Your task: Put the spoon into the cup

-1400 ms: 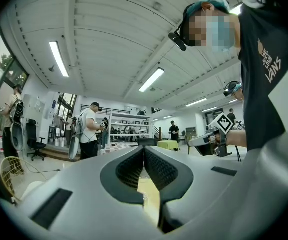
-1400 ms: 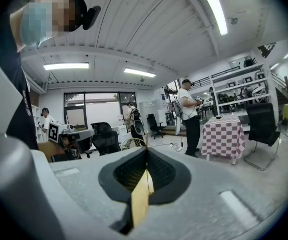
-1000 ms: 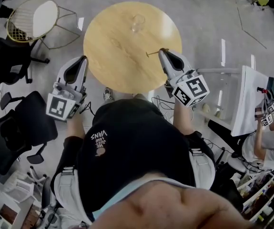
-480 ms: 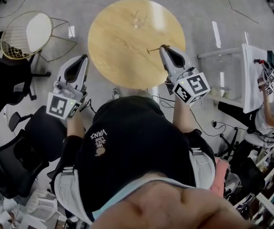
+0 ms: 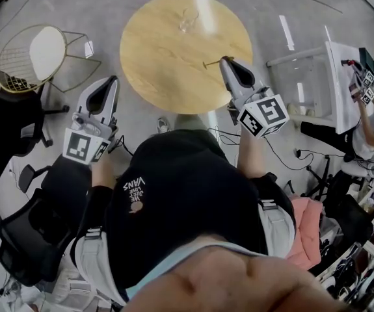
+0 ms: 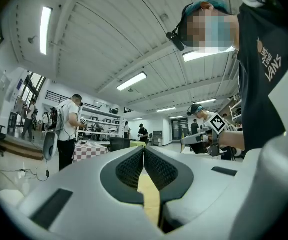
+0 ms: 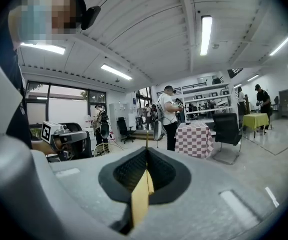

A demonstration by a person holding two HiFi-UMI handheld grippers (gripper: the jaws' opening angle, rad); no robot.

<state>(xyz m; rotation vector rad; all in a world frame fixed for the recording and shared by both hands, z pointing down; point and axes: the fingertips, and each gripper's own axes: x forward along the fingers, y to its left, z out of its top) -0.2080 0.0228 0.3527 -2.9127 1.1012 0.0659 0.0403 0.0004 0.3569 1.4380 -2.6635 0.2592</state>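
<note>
Spoon (image 5: 211,63) still pinched in right gripper (image 5: 224,60), seemingly no nearer cup (image 5: 188,22)

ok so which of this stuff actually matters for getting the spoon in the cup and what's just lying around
Part of the job:
- thin spoon, clamped in the right gripper
- clear glass cup
- round wooden table that the cup stands on

Just about:
- left gripper, shut and empty
- gold wire chair with white seat
- black office chair
- pink cloth
</note>
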